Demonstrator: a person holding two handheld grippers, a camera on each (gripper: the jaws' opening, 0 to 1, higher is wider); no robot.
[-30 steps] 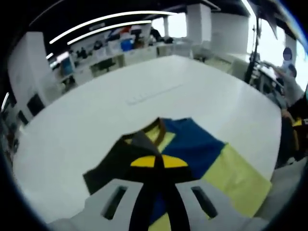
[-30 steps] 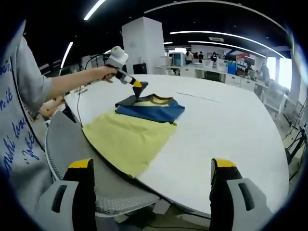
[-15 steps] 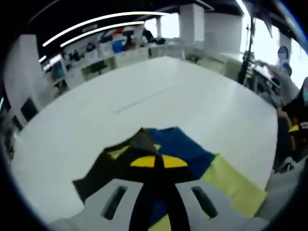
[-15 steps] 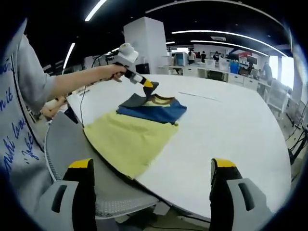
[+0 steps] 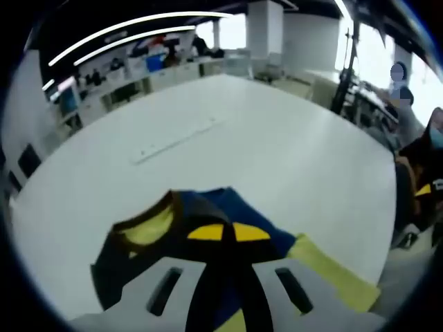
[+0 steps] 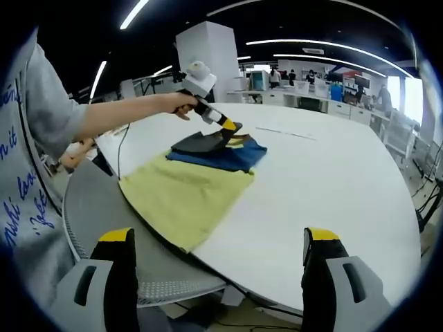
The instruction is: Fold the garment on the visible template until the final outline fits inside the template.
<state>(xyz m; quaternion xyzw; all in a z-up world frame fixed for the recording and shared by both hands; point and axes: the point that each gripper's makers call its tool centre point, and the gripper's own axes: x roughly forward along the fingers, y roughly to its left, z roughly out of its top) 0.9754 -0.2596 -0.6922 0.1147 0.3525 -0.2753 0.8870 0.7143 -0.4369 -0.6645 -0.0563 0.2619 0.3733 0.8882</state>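
White and round, the table (image 6: 325, 187) sits in an open office with ceiling strip lights. At 11 o'clock in the right gripper view, a person's hand (image 6: 181, 104) on an outstretched arm holds the left gripper (image 6: 229, 125), its jaws pressed together on a dark fold of the garment (image 6: 201, 180), lifted above the blue part. Yellow fabric runs toward 7 o'clock, over the table edge onto a grey chair (image 6: 111, 228). The right gripper (image 6: 218, 277) hovers spread wide, nothing between its jaws.
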